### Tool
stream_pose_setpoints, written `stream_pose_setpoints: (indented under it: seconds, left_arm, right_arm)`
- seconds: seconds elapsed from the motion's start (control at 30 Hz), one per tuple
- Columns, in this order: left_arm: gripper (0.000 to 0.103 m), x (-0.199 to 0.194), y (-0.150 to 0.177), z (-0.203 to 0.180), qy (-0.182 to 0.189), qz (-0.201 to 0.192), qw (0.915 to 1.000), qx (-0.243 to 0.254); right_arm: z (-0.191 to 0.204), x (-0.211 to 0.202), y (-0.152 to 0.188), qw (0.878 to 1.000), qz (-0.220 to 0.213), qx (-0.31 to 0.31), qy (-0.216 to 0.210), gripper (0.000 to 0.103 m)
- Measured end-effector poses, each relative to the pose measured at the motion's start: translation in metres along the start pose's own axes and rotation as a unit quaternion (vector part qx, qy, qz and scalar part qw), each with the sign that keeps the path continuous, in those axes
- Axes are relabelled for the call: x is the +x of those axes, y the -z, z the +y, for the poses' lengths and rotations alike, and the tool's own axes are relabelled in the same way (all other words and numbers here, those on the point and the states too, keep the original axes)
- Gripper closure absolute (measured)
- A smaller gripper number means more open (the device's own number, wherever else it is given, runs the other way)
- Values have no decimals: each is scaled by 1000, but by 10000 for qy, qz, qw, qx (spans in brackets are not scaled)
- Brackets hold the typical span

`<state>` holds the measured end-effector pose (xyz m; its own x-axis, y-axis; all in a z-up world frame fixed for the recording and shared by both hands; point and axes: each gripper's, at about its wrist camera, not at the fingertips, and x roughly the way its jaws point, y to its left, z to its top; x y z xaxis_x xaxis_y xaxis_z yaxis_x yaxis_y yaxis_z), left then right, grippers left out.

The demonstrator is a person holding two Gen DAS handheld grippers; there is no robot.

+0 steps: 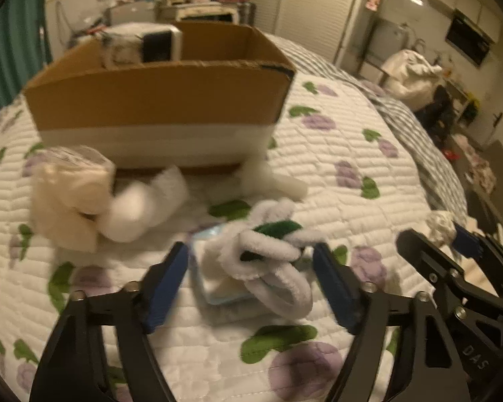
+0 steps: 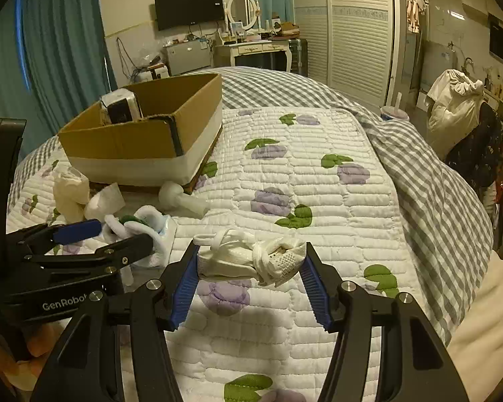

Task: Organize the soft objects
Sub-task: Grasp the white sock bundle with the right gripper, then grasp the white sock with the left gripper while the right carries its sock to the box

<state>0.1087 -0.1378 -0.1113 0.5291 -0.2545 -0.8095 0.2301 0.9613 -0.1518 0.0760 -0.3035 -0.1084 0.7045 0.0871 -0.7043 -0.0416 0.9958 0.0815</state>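
A fuzzy white and green twisted toy (image 1: 268,251) lies on a small blue-edged packet (image 1: 214,288) on the quilt. My left gripper (image 1: 251,284) is open with its jaws on either side of the toy. My right gripper (image 2: 249,278) is open around a knotted white cloth bundle (image 2: 251,261); whether the pads touch it is unclear. An open cardboard box (image 1: 157,100) stands behind, also in the right wrist view (image 2: 144,137), with a wrapped white item (image 2: 120,105) inside. Cream and white soft items (image 1: 73,194) lie before it.
The floral quilt (image 2: 285,174) covers the bed, with a grey checked blanket (image 2: 436,201) along its right side. A white soft dumbbell-shaped item (image 2: 181,201) lies by the box corner. Curtains, a dresser and cupboards stand beyond the bed.
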Motion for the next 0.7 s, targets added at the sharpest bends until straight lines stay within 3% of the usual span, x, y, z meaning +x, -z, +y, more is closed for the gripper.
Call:
stream_pose_setpoints:
  seconds: [0.03,0.27,0.53,0.7]
  left_arm:
    - [49,2,0,0,58,59,10000,27]
    - [56,-10,3,1,258,-15,9996,122]
    - [56,-40,11,5,-243,-208,9986,423]
    - [56,-67,-1,11,-520,-451,9963,510]
  right_arm:
    - [1,2,0,10000,16,-1,-6,45]
    - [9,-2,-1,9999,22,-101,22,45]
    - [23,-31,-11,9994,-169,-289,-11,45]
    - [34,-55,-23,9984,-380,-410,-104,45]
